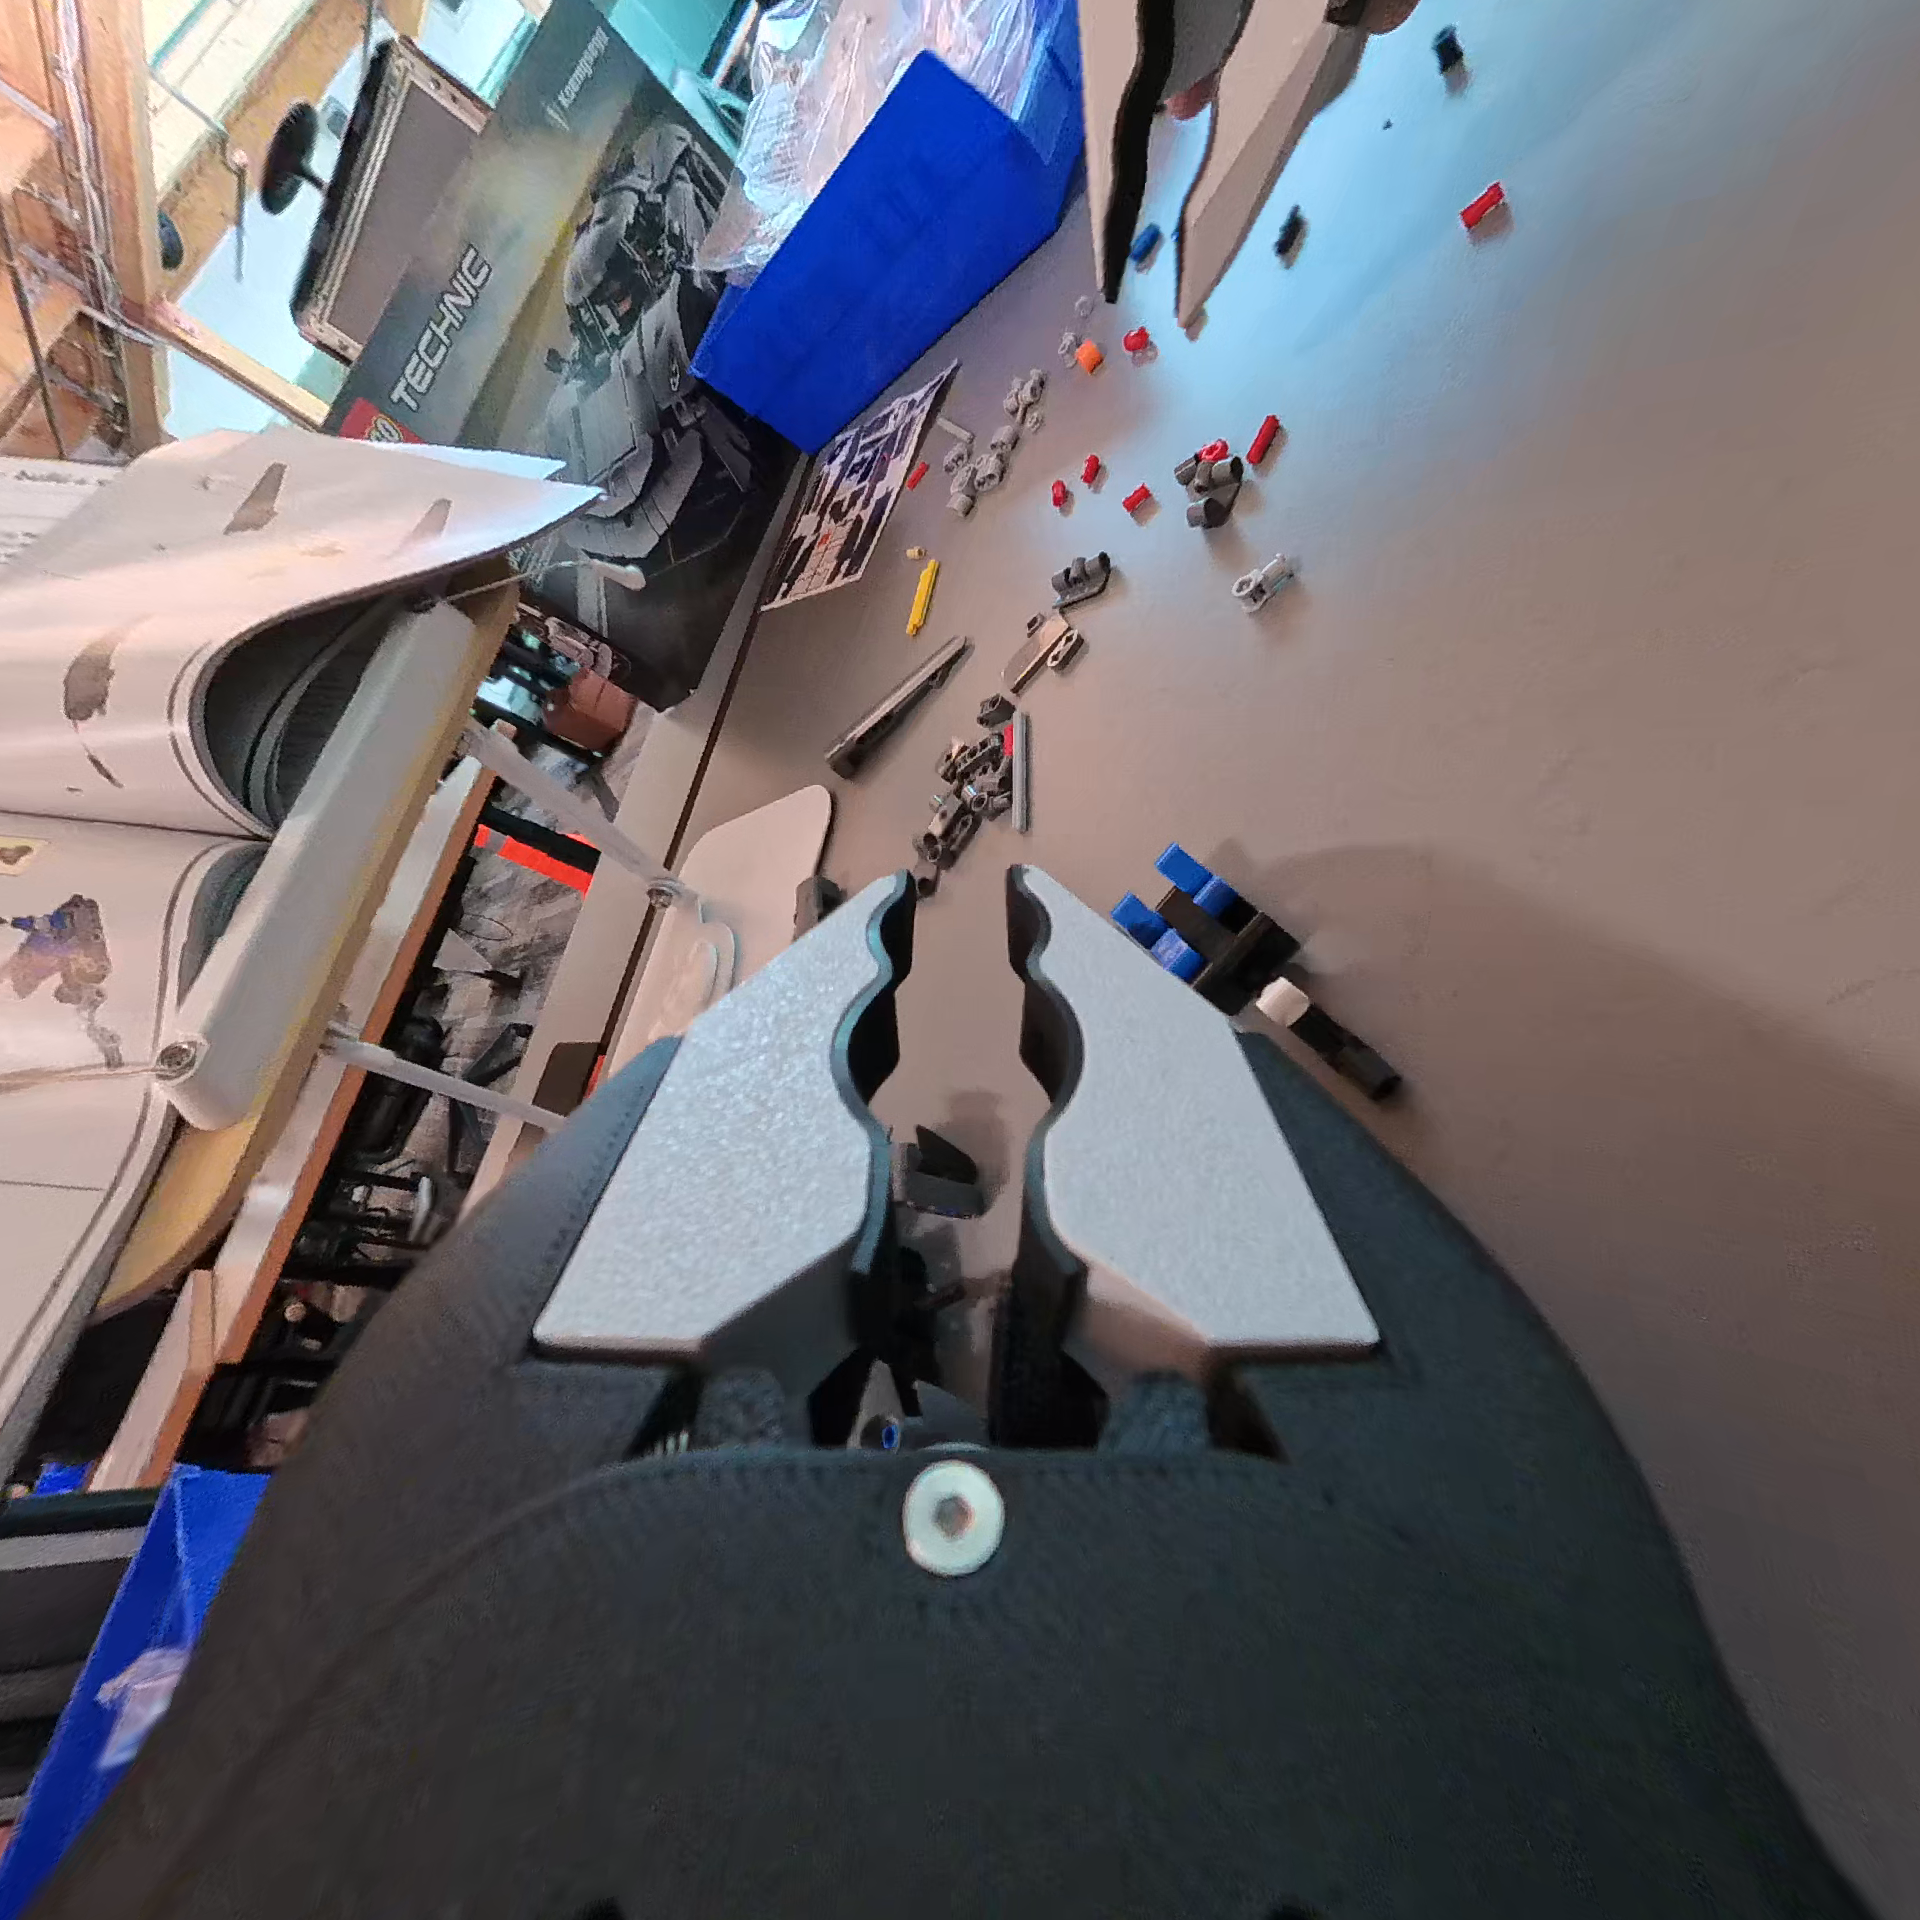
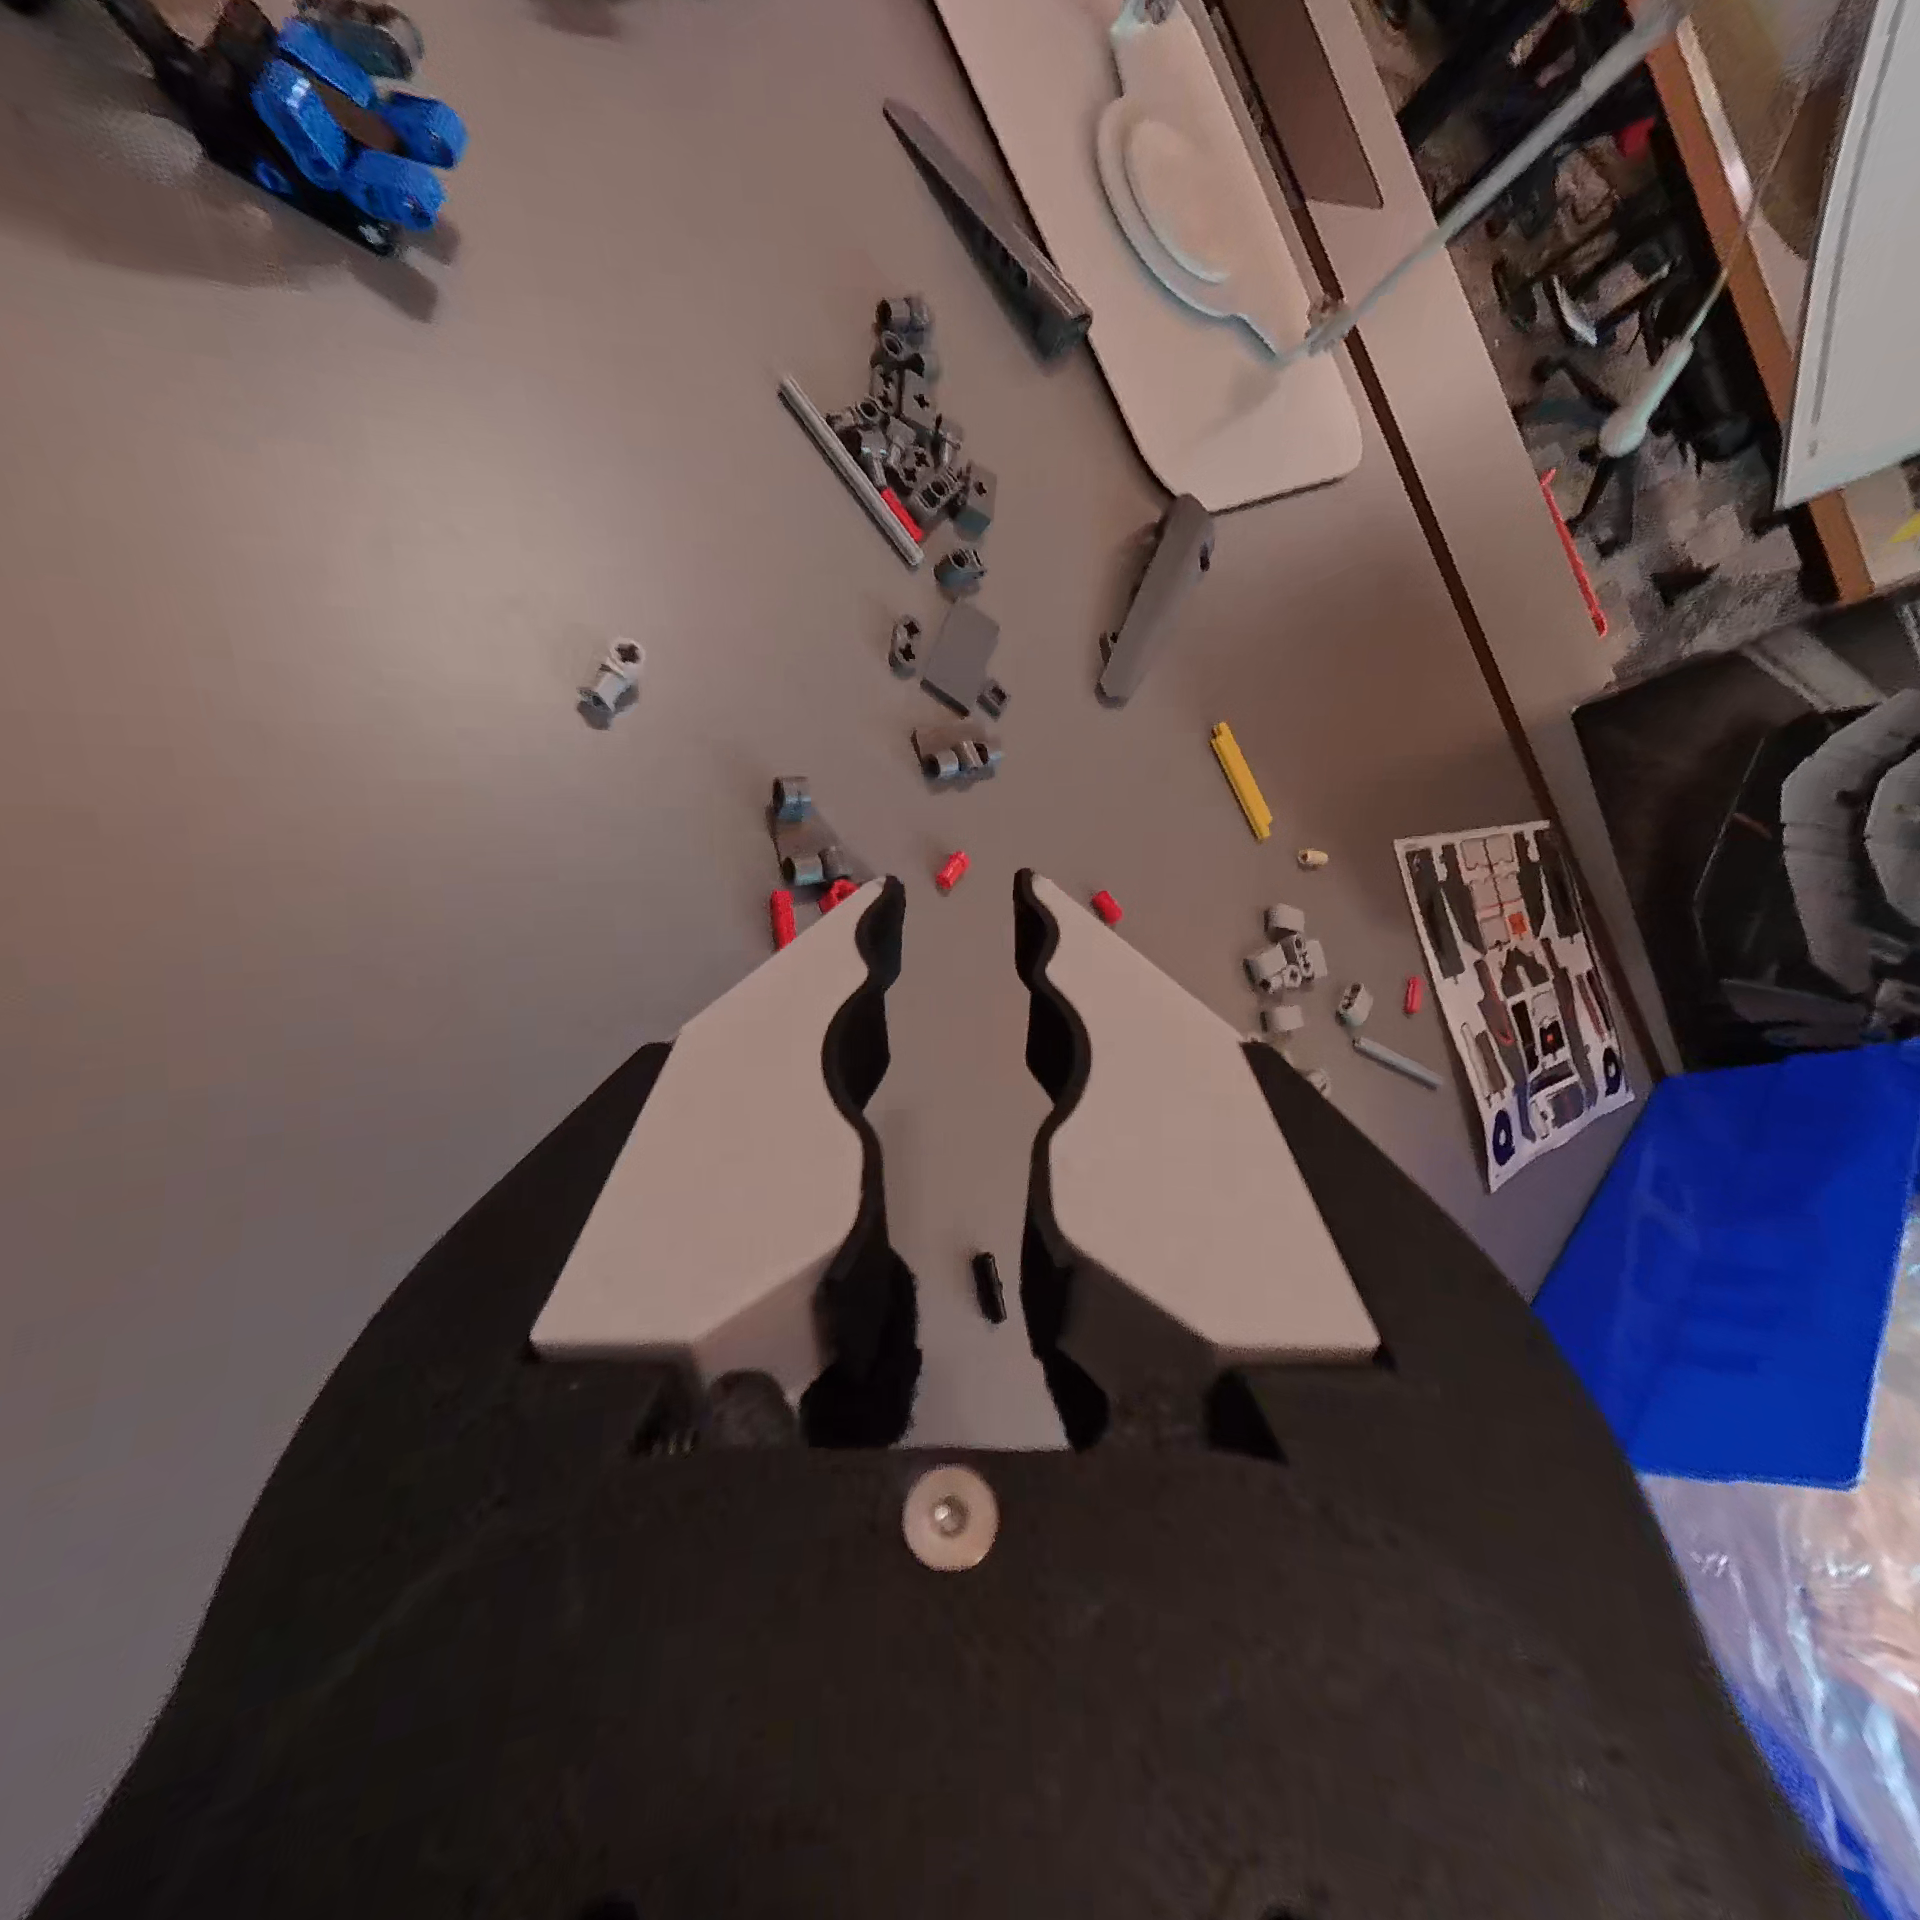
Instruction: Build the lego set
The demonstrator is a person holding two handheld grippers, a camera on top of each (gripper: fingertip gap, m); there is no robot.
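My left gripper [image 1: 963, 891] is open and low over the grey table [image 1: 1558, 727]. A small dark piece [image 1: 940, 1174] shows deep between its fingers; I cannot tell if it touches them. A black and blue partial build [image 1: 1216, 935] lies just right of its tips, and shows far off in the right wrist view [image 2: 343, 135]. My right gripper [image 2: 958, 888] is open and empty. A red pin [image 2: 951, 871] lies just ahead of its tips and a black pin [image 2: 987, 1286] lies on the table between its fingers. It shows in the left wrist view [image 1: 1151, 296] with a blue pin [image 1: 1143, 244] between its fingers.
Loose red pins [image 1: 1138, 499], a dark grey pile [image 2: 914, 436], light grey connectors [image 2: 1288, 961], a yellow axle [image 2: 1242, 779] and a long dark beam [image 2: 987, 229] dot the table. A sticker sheet [image 2: 1507, 997], blue bin [image 2: 1745, 1278], set box [image 1: 582, 312] and open booklet [image 1: 260, 623] line the far edge. Some 20 cm of space lies between my two pairs of fingers.
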